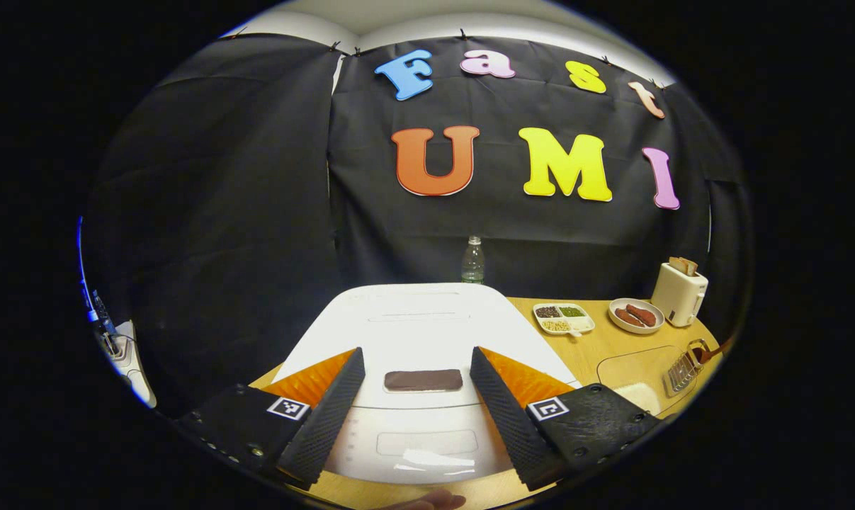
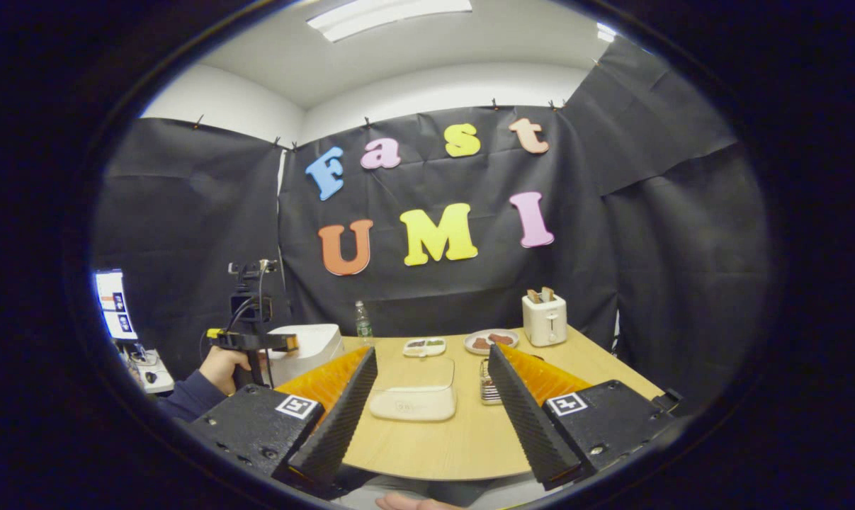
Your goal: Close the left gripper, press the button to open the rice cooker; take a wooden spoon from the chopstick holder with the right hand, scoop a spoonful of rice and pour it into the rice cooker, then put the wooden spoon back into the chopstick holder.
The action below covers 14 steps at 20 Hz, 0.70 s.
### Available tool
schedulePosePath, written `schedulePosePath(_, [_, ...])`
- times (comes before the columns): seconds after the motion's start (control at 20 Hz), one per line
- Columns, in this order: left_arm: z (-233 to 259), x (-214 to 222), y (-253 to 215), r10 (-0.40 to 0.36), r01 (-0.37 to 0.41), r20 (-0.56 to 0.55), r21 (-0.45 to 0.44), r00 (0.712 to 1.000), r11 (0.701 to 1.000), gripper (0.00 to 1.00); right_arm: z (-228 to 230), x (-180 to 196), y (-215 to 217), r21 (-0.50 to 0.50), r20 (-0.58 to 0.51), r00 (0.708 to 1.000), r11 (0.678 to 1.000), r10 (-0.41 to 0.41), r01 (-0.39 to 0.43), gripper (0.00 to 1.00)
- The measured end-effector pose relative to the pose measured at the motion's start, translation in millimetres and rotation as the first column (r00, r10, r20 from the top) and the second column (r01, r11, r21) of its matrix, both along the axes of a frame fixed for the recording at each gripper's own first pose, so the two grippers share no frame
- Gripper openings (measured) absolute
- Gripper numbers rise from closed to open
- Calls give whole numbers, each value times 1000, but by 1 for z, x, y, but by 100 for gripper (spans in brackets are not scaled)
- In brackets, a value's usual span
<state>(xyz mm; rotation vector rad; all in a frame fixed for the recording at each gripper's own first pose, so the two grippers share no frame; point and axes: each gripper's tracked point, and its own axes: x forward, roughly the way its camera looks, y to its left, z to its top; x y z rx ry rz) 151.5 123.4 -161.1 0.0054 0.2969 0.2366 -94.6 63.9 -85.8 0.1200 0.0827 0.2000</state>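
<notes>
Left gripper (image 1: 416,382): my fingers spread wide, hanging over the white rice cooker (image 1: 427,333), its dark button (image 1: 423,380) between them, untouched. At 2 o'clock, at the picture's edge, the chopstick holder (image 1: 682,370) is half cut off; a wooden spoon (image 1: 717,350) handle barely shows. Right gripper (image 2: 433,393): fingers apart above the table (image 2: 462,439). Clear rice container (image 2: 414,397) at 12 o'clock; contents hard to make out. Holder partly hidden behind my right finger.

Even overhead light from a ceiling panel (image 2: 388,14), bright wooden table (image 2: 441,439), dim black cloth walls, small glare streak on the white cooker (image 1: 427,464) front, soft shadows, strong fisheye bending at the edges, rims slightly blurred, centre sharp
</notes>
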Motion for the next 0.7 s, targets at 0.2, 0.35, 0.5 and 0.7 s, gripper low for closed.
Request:
schedulePosePath(0.2, [25,-27,-11,-28,29,36,-24,999,999,96,0,5,-2,1,-4,1000,1000,-13,13,100])
schedulePosePath(0.35, [50,-48,-21,-53,56,77,-27,996,998,95,0,9,-5,-2,0,1000,1000,-29,29,100])
schedulePosePath(0.5, [66,-74,-39,-113,115,111,-17,987,993,95,2,12,-5,7,0,1000,1000,-28,28,98])
schedulePosePath(0.7, [80,-112,-52,-144,145,144,0,979,989,94,4,17,-18,15,7,998,998,-60,60,100])
